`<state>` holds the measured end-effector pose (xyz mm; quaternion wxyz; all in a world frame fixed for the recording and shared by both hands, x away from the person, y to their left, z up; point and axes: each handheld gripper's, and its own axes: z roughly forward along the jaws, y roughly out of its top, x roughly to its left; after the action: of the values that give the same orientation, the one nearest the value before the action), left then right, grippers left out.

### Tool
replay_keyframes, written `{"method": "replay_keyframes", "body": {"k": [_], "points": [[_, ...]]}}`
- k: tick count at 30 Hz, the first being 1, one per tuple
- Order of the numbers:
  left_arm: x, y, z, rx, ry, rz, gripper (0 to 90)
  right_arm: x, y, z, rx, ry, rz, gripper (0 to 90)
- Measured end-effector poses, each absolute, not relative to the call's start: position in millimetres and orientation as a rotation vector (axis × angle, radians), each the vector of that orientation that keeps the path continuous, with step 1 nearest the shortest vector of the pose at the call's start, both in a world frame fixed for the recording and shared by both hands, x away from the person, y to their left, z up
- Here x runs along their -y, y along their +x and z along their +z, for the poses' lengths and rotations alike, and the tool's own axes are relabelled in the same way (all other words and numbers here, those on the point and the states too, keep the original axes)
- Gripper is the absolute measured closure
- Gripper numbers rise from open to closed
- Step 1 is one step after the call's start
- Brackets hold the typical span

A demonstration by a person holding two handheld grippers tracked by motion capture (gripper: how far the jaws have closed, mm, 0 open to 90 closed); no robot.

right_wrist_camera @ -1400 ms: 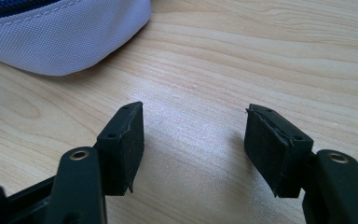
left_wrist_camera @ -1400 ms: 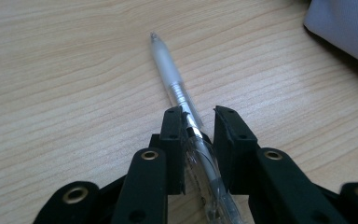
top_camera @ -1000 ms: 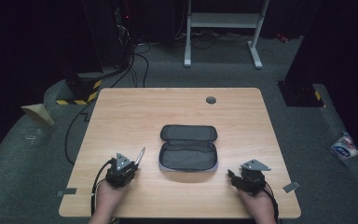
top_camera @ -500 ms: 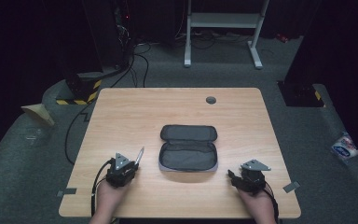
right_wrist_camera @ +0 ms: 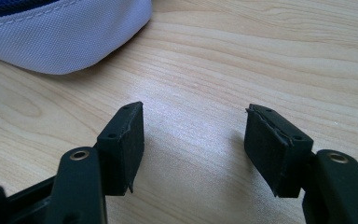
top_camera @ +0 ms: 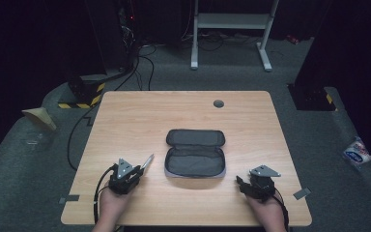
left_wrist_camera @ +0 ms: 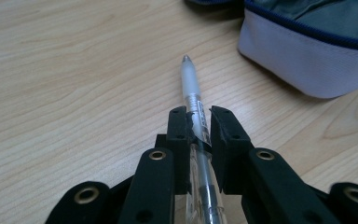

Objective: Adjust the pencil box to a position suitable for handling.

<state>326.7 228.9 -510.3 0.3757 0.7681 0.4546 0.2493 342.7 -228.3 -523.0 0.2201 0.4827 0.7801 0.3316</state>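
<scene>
An open grey pencil case lies in the middle of the wooden table, its lid folded back. My left gripper rests near the table's front left, shut on a clear pen whose tip points forward past the jaws toward the case's pale side. The pen sticks out toward the case in the high view. My right gripper sits near the front right, open, with bare wood between its pads. The case's corner lies ahead and to its left.
A small round grommet sits near the table's far edge. Beyond the table are cables on the floor, a white stand's legs and a yellow-black striped block. A packet lies on the floor at right.
</scene>
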Motion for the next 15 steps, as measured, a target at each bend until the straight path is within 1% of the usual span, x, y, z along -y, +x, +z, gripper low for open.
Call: {"method": "replay_keyframes", "body": {"k": [7, 15], "points": [[-228, 320, -499, -1.104, 1.920, 0.655, 78.2, 228, 343, -523, -2.158, 1.335, 0.917, 37.5], [-224, 316, -493, -1.049, 1.916, 0.668, 78.1, 228, 343, -523, -2.157, 1.340, 0.918, 37.5]]}}
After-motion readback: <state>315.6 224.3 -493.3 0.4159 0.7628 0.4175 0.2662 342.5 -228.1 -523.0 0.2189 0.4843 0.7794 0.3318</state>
